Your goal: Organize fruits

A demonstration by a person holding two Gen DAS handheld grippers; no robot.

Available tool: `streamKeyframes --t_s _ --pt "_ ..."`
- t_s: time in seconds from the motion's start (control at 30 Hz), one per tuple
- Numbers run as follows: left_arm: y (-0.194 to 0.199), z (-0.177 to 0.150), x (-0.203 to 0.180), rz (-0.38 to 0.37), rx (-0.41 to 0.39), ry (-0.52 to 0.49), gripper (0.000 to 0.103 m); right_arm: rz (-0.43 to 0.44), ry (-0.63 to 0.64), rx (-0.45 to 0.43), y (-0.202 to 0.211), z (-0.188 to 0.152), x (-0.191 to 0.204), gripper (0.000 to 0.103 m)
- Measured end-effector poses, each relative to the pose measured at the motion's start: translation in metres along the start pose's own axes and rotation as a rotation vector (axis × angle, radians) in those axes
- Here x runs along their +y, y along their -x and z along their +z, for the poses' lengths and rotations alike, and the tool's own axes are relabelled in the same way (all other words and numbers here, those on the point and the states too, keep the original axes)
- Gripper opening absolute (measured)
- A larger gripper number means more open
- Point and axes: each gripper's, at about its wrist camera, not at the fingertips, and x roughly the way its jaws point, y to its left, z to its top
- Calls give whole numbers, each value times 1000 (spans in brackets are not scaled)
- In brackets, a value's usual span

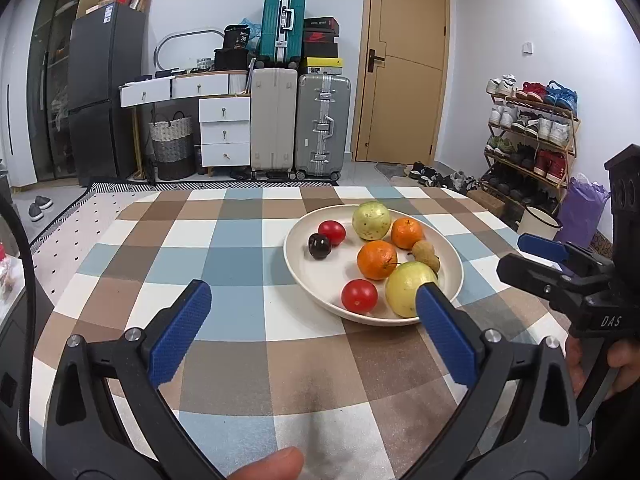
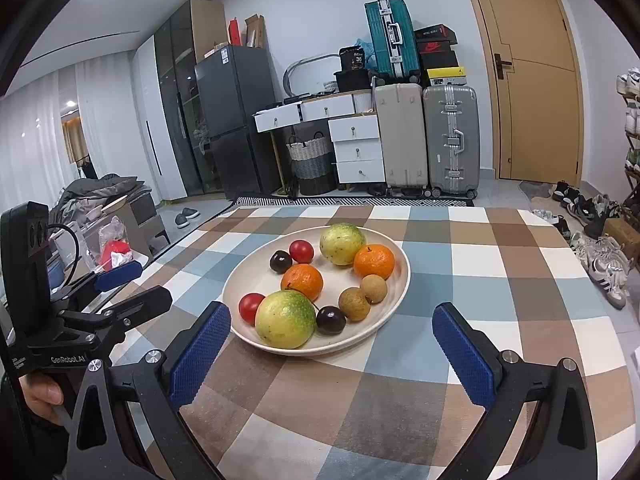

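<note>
A white plate (image 2: 256, 276) (image 1: 296, 256) on the checked tablecloth holds all the fruit. On it are two yellow-green guavas (image 2: 285, 320) (image 1: 371, 220), two oranges (image 2: 374, 261) (image 1: 377, 265), two red tomatoes (image 2: 301, 251) (image 1: 359, 295), two dark cherries (image 2: 331, 320) (image 1: 319, 246) and two brown longans (image 2: 353, 303) (image 1: 424, 252). My right gripper (image 2: 331, 314) stands open just short of the plate's near rim, with nothing held. My left gripper (image 1: 313, 294) is open too, left of the plate, its right pad in front of the near guava.
The table (image 1: 240, 320) has bare cloth left of and in front of the plate. A hand (image 1: 624, 364) holds the right gripper's handle. Beyond the table stand suitcases (image 2: 450, 140), a drawer unit (image 2: 356, 148), a fridge (image 2: 236, 120) and a shoe rack (image 1: 532, 132).
</note>
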Motion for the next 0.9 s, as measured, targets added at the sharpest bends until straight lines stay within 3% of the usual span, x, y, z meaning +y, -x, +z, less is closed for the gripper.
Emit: streamKeyframes --t_s 0.9 --pt "2 0 -3 0 3 -13 102 -11 31 -6 1 0 8 103"
